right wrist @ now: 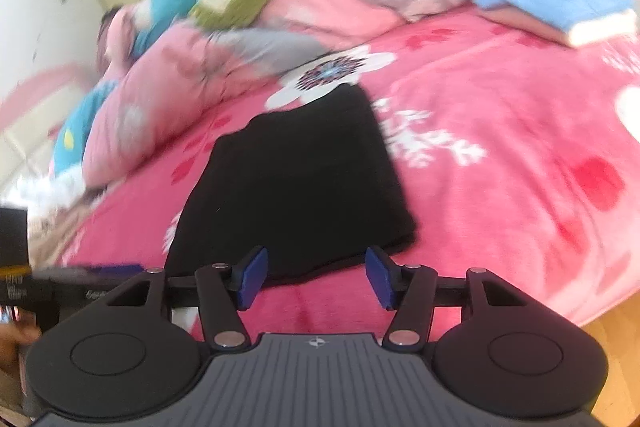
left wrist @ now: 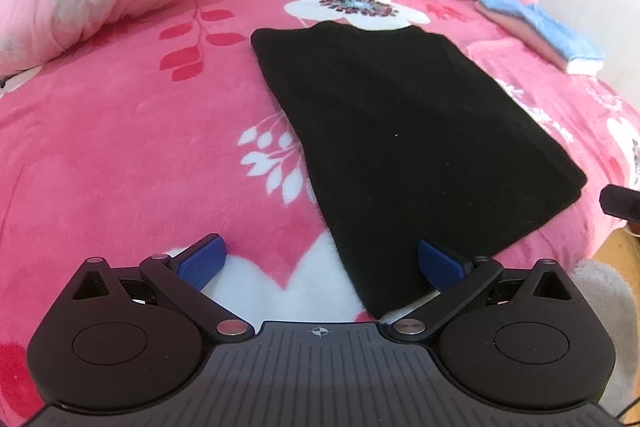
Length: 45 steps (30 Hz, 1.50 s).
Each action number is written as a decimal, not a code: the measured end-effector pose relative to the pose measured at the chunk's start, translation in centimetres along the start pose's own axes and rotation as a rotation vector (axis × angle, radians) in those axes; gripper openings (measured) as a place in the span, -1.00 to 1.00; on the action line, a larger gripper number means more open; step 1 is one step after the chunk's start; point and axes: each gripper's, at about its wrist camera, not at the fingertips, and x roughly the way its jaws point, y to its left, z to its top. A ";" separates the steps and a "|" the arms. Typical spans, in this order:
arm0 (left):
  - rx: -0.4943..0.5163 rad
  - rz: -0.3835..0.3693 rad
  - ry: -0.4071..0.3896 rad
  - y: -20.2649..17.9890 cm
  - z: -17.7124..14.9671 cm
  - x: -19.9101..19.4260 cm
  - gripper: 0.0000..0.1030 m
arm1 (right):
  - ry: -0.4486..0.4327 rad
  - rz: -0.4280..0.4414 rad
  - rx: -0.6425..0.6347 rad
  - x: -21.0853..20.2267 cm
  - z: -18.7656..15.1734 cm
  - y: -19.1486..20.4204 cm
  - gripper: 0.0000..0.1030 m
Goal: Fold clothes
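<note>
Blue-padded left hand-held gripper [left wrist: 322, 261] spread wide, empty, straddling the near corner of the black folded garment [left wrist: 400, 147]. Right hand-held gripper [right wrist: 316, 277] half-open, empty, just short of the near edge. Long axis running away across the pink bed [left wrist: 120, 147].

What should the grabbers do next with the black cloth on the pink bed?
Probably lower the left gripper onto the near corner of the black cloth. The cloth lies flat in a long strip, both grippers are open and empty, and that corner sits between the left one's fingers.
</note>
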 end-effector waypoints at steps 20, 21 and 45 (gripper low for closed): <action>-0.323 -0.167 -0.087 6.8 7.3 5.3 0.39 | 0.074 0.155 0.123 10.1 8.3 -6.9 0.11; -0.317 -0.169 -0.096 7.0 7.7 5.7 0.35 | 0.093 0.156 0.123 11.3 8.9 -7.0 0.11; -0.355 -0.224 -0.165 9.1 12.0 11.8 -0.20 | 0.232 0.273 0.117 23.9 17.0 -6.4 0.08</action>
